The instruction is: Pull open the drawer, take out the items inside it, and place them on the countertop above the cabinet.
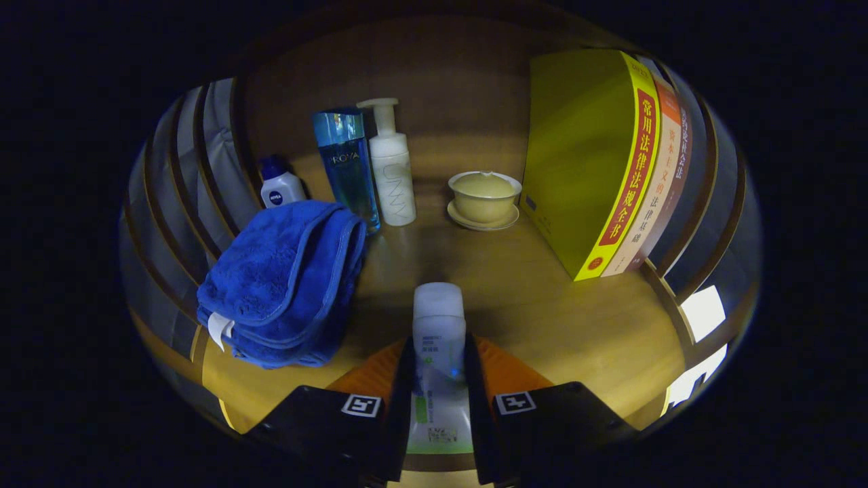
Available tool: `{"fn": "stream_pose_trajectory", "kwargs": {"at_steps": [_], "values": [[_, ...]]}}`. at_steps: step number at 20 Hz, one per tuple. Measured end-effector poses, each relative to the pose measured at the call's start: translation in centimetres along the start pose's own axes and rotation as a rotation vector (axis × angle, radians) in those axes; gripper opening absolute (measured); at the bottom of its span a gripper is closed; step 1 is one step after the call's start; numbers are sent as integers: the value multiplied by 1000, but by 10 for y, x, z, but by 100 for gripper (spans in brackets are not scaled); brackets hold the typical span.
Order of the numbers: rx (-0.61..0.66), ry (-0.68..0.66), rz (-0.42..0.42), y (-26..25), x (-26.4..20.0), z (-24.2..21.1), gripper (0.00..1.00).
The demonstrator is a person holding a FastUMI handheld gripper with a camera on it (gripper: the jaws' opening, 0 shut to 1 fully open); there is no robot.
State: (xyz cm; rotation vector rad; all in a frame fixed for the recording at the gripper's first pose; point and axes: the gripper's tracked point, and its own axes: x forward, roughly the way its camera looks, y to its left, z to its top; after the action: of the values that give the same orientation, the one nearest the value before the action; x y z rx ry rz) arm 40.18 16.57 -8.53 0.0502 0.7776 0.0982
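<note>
Currently the small white tube (439, 352) sits clamped between both fingers of the gripper (439, 379), held over the wooden countertop (542, 298). Likely light, smooth, slightly squeezable plastic; mid-body grip suits it. Ahead: folded blue towel (285, 278), blue bottle (347, 166), pump bottle (392, 169), lidded cup (484, 195), books (610, 163).

**Dim wooden nook, light pooled on the worktop**

A warm wooden worktop (542, 305) runs back to a plain wooden back wall (461, 88), which lies in shadow. Curved slatted panels (183, 176) close the left and right sides. Bright patches of light (702, 315) show through the near-right gaps.
</note>
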Motion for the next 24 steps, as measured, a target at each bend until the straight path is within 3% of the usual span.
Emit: {"fn": "stream_pose_trajectory", "kwargs": {"at_steps": [6,8,13,17,24], "values": [[-5,-20,-17,-5,-2,0,61],[11,-12,-10,-5,-3,-1,77],[41,-26,38,3,-25,1,100],[55,-149,127,20,-82,14,99],[-41,-464,173,26,-209,17,99]]}}
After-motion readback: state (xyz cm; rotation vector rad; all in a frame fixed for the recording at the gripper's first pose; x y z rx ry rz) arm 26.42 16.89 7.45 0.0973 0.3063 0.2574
